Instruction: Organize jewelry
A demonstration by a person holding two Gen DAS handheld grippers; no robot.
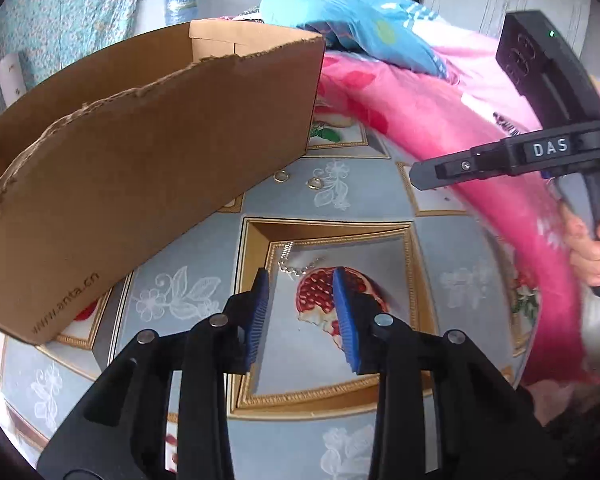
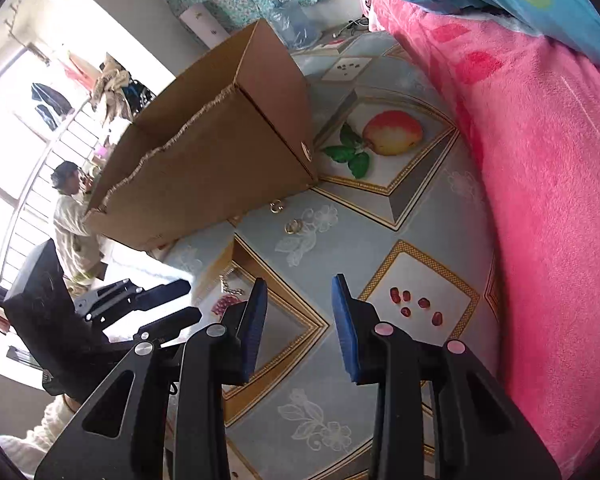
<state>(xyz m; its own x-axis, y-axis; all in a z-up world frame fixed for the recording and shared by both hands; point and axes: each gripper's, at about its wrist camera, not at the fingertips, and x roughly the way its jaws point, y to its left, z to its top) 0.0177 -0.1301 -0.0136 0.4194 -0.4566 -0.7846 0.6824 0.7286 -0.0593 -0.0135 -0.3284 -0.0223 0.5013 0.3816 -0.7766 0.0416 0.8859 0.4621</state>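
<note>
The left tongs (image 1: 300, 276) hung released above the patterned surface (image 1: 372, 200), blue pads (image 1: 260, 312) apart and grasping nothing. Just ahead of the tips, a silver chain (image 1: 296, 264) lay on the surface inside a gold-framed panel, beside a printed pomegranate (image 1: 320, 292). From the right wrist view the same chain (image 2: 230, 286) showed at the near corner of that panel, left of the right tongs (image 2: 300, 280), partly hidden by the left tongs (image 2: 168, 300).

The right tongs were likewise released, pads (image 2: 256, 320) apart, empty, over a gold frame border. In the left wrist view the right tongs (image 1: 416, 178) appeared side-on at the right, held by a hand (image 1: 588, 248); their gap could not be judged from that angle.

Two rings lay farther along the surface. Ring one (image 1: 281, 176) (image 2: 276, 206) sat just beside the foot of the box (image 1: 140, 168) (image 2: 220, 168). Ring two (image 1: 314, 183) (image 2: 294, 226) lay near it, on a printed white flower. Whether ring one touched the box could not be told.

The open cardboard box, its top edge torn, stood along the surface's left side. A pink blanket (image 1: 440, 120) (image 2: 548, 200) bordered the right edge, with blue bedding (image 1: 340, 12) above it.
</note>
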